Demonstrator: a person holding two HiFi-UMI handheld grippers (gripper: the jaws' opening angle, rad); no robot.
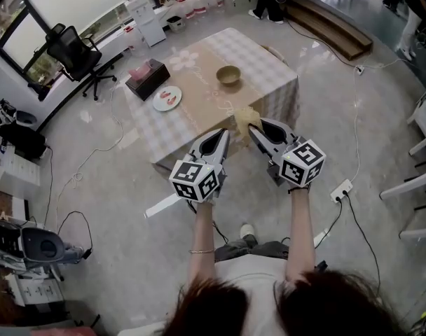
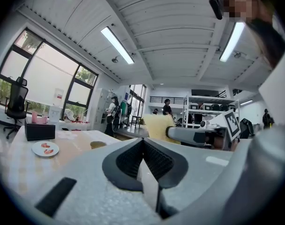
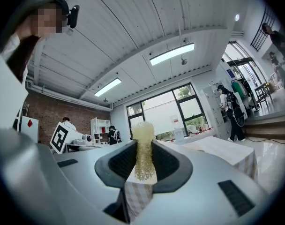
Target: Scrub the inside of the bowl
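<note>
The right hand-held gripper (image 1: 257, 127) is pinching the sponge (image 1: 245, 117) for scrubbing the bowl (image 1: 228, 75) on the tabletop (image 1: 192, 93); the left hand-held gripper (image 1: 222, 137) is carrying nothing, jaws together.

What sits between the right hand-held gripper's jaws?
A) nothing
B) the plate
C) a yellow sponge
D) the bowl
C: the right hand-held gripper is clamped on the yellow sponge, and the bowl stands apart, ahead of it.
</note>
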